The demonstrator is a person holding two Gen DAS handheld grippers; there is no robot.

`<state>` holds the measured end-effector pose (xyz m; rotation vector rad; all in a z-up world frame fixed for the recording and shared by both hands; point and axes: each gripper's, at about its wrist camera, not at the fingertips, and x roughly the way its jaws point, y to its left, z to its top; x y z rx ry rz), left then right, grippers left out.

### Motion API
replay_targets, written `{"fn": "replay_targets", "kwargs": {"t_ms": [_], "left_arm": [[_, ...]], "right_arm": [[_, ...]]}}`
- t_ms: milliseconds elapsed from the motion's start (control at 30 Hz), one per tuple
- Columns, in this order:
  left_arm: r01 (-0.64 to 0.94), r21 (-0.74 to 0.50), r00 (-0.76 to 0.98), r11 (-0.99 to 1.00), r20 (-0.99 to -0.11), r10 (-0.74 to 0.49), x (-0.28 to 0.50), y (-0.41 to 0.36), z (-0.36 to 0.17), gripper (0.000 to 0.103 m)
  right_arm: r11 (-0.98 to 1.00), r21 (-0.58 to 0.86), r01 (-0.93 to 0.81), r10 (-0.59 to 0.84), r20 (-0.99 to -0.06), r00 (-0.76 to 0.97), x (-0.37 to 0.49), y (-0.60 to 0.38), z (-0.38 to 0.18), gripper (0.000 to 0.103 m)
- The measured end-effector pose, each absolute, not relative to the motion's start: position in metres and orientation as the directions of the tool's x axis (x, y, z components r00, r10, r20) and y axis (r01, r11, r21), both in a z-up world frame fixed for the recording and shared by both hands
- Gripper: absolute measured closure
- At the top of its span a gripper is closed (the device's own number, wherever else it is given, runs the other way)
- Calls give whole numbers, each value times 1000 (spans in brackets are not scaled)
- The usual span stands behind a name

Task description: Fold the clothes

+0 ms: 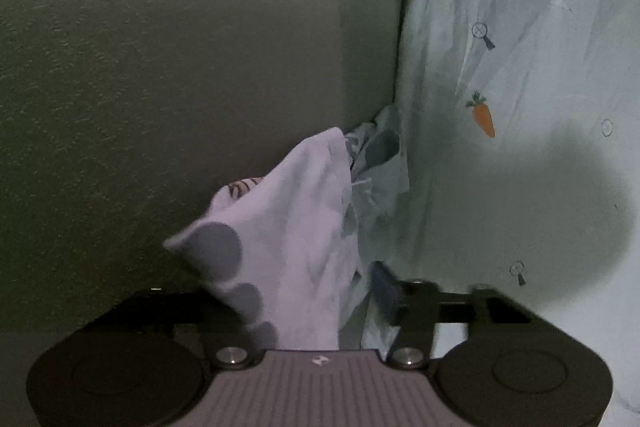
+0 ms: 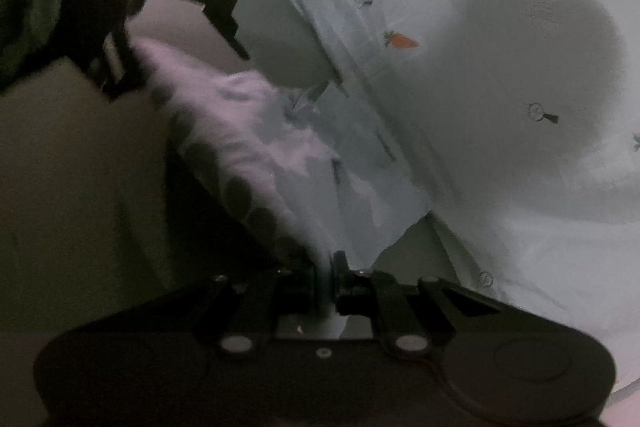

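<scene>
A white garment with grey dots is stretched in the air between my two grippers, and a pale blue part of it hangs below. My left gripper is shut on one end of it. Only the left gripper's right finger with its blue pad shows; the cloth hides the other. In the right wrist view the left gripper is at the upper left, with a hand behind it. My right gripper is shut on the other end, cloth pinched between its pads.
A pale sheet printed with carrots covers the bed under and to the right of the garment, with a round dark shadow on it. A plain wall stands close on the left, meeting the bed's edge.
</scene>
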<state>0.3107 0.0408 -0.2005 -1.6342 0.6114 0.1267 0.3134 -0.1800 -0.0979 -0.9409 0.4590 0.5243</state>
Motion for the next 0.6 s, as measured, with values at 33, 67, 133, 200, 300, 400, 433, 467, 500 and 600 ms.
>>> {"fn": "replay_targets", "kwargs": {"t_ms": [33, 67, 133, 200, 300, 400, 433, 467, 500, 600], "left_arm": [[-471, -882, 838, -8, -445, -317, 312, 40, -199, 81], [-487, -873, 824, 22, -468, -320, 314, 40, -196, 91], [-500, -866, 817, 25, -481, -317, 318, 39, -191, 91], [-500, -866, 820, 9, -477, -315, 318, 38, -188, 91], [-490, -871, 823, 26, -472, -316, 323, 38, -184, 91], [-479, -876, 823, 54, -470, -320, 324, 40, -179, 91], [-483, -874, 822, 53, -473, -318, 325, 39, -179, 91], [-491, -870, 819, 44, -479, -316, 325, 39, -180, 91], [-505, -863, 815, 27, -487, -313, 325, 39, -181, 92], [-524, -850, 819, -46, -489, -301, 314, 41, -182, 94]], "right_arm": [[487, -630, -605, 212, -587, 781, 314, -178, -102, 93], [485, -629, -608, 203, -595, 778, 314, -175, -106, 93], [469, -637, -612, 192, -603, 774, 311, -169, -113, 80], [439, -652, -618, 198, -601, 774, 304, -164, -120, 62], [405, -662, -631, 218, -600, 769, 294, -156, -128, 49], [364, -699, -615, 189, -591, 784, 295, -142, -138, 38], [350, -714, -607, 157, -594, 789, 302, -138, -144, 44], [337, -726, -599, 124, -597, 793, 310, -135, -149, 55], [356, -690, -631, 118, -636, 763, 320, -135, -147, 90], [421, -566, -709, 142, -730, 668, 339, -140, -127, 92]]}}
